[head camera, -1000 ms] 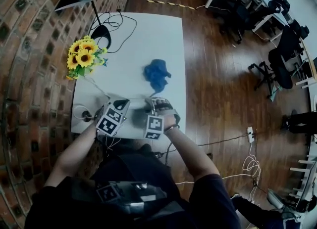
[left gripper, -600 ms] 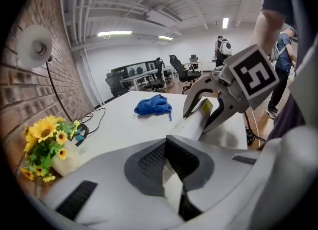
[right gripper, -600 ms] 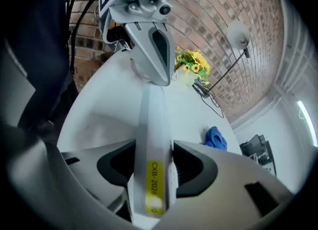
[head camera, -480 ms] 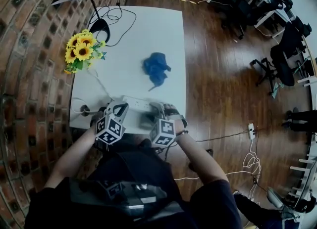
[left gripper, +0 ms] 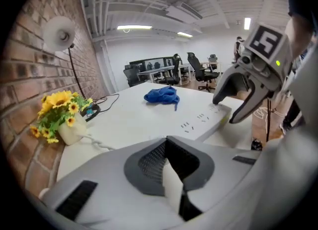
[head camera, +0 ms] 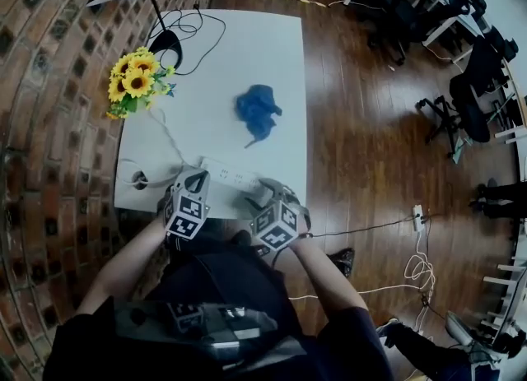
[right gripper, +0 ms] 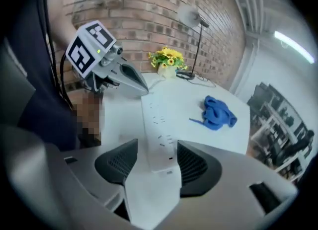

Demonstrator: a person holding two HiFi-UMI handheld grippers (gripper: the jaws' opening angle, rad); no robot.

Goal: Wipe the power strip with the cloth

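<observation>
Your right gripper (head camera: pixel 258 193) has rolled and drawn back toward five o'clock, its jaws just opening around the power strip (head camera: pixel 226 177).

Both forearms extend forward from the torso with the grippers side by side and pitched downward: left gripper (head camera: pixel 196 177) jaws closed together, right gripper (head camera: pixel 262 193) jaws spread wide, having just been opening, and standing either side of the near end of the power strip (head camera: pixel 230 177).

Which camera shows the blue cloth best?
The right gripper view: the blue cloth looks biggest there, crumpled, with nothing covering it. The head view shows it whole but tiny from above; the left gripper view shows it smaller and farther away.
</observation>
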